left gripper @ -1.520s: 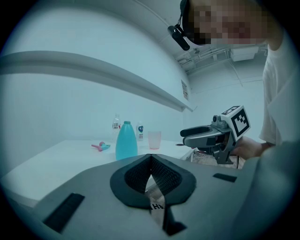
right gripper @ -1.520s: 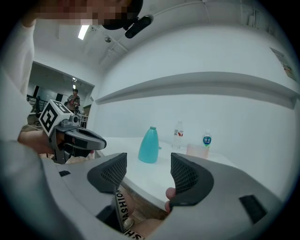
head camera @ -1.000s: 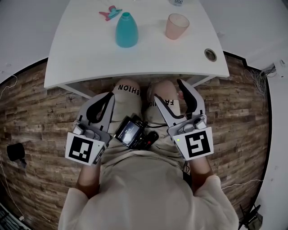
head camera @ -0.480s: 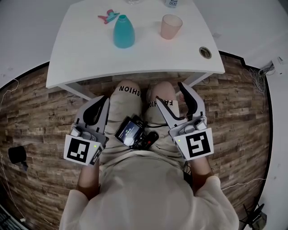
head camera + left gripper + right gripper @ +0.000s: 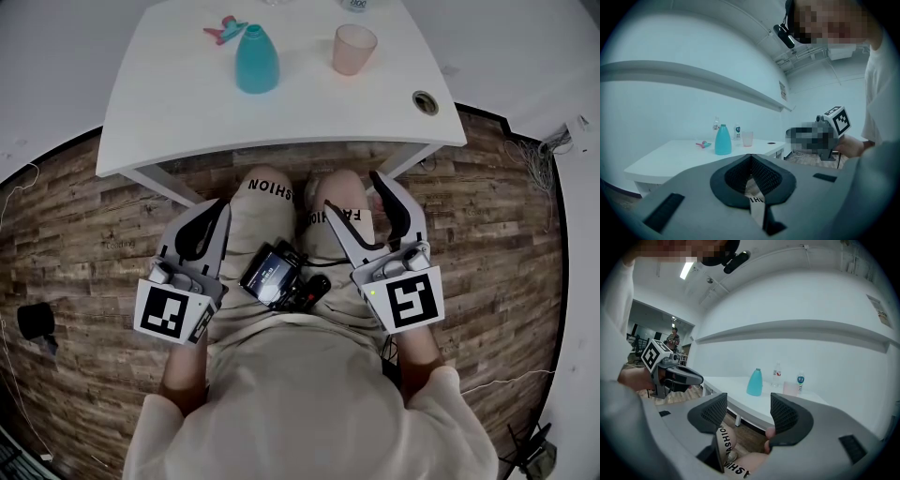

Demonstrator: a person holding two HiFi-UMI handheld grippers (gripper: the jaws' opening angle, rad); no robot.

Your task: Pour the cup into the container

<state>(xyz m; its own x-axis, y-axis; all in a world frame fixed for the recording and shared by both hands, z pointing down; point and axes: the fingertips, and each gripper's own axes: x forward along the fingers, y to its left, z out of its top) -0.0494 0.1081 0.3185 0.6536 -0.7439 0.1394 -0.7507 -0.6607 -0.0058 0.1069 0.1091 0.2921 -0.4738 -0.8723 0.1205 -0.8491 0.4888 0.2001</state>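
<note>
Head view | we rest both grippers over our lap, prob. waiting to start | left gripper [image 5: 218, 206] pads pressed together, empty; right gripper [image 5: 352, 192] spread, empty | pink cup [image 5: 353, 49] on table [image 5: 187, 122] at 12 o'clock, teal bottle [image 5: 257, 59] at 11, both well apart from us | vs 1 s ago: table sits higher in frame, grippers approx. same.

Head view: bright, even, diffuse light; white surface [image 5: 187, 112] almost blown out, pink cup [image 5: 353, 49] on it crisp. Soft shadow on wooden floor [image 5: 75, 234] under surface's near edge. Strong fisheye bend, planks curving toward corners. Both gripper views: dimmer, cool cast, black vignette ring, curved walls. Right gripper view: ceiling strip light [image 5: 686, 270] glowing high left of surface; close foreground soft.
</note>
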